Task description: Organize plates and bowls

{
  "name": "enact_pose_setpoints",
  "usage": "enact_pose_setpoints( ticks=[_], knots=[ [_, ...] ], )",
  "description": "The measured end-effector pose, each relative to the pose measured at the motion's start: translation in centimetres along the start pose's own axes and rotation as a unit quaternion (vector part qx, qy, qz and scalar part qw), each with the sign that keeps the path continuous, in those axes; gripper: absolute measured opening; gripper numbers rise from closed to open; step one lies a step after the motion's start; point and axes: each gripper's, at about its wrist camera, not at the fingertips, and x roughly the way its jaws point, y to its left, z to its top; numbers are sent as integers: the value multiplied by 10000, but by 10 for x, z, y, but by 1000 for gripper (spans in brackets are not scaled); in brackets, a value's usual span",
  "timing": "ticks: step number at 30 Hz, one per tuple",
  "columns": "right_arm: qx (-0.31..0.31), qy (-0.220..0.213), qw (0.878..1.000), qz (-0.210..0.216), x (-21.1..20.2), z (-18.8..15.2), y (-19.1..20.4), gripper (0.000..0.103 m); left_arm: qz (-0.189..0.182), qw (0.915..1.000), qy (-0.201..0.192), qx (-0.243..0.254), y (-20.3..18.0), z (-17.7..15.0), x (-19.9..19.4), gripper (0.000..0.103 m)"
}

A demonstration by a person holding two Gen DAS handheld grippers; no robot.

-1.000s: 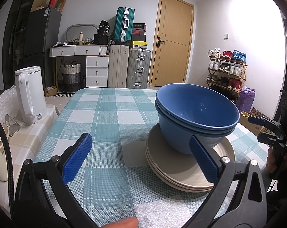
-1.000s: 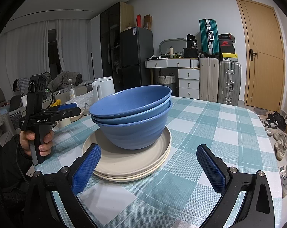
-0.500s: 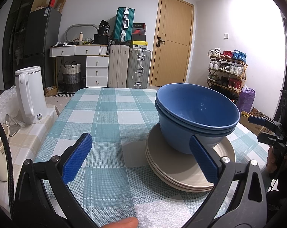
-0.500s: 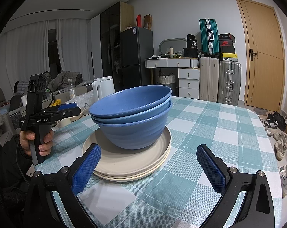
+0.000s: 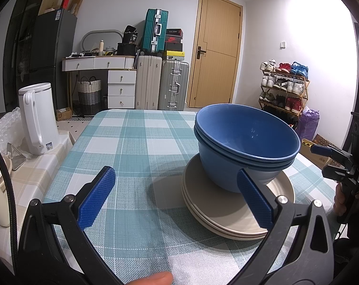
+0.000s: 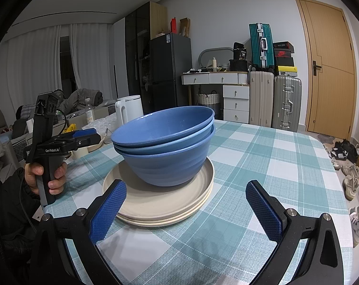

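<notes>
Both claws, left (image 5: 175,199) and right (image 6: 185,210), gape empty near the bowls (image 6: 165,144) nested on plates (image 6: 160,199). Best lift the bowls by opposite rims, level, keeping the plates still.

change: none seen | bowls (image 5: 247,140), plates (image 6: 160,197), both tongs unmoved

You're in a lived-in home here: checked tablecloth (image 5: 136,147) on the dining table, white kettle (image 5: 38,118) beside it, dark fridge (image 6: 171,71), suitcases (image 6: 274,99) stacked by the wooden door (image 6: 331,66), shoe rack (image 5: 283,87) in the corner
</notes>
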Motion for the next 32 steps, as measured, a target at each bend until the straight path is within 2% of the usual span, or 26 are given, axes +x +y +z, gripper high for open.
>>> enact_pose_setpoints(
  ticks=[32],
  knots=[
    [-4, 1, 10000, -1, 1, 0, 0, 103, 9, 10000, -27, 8, 3, 1, 0, 102]
  ],
)
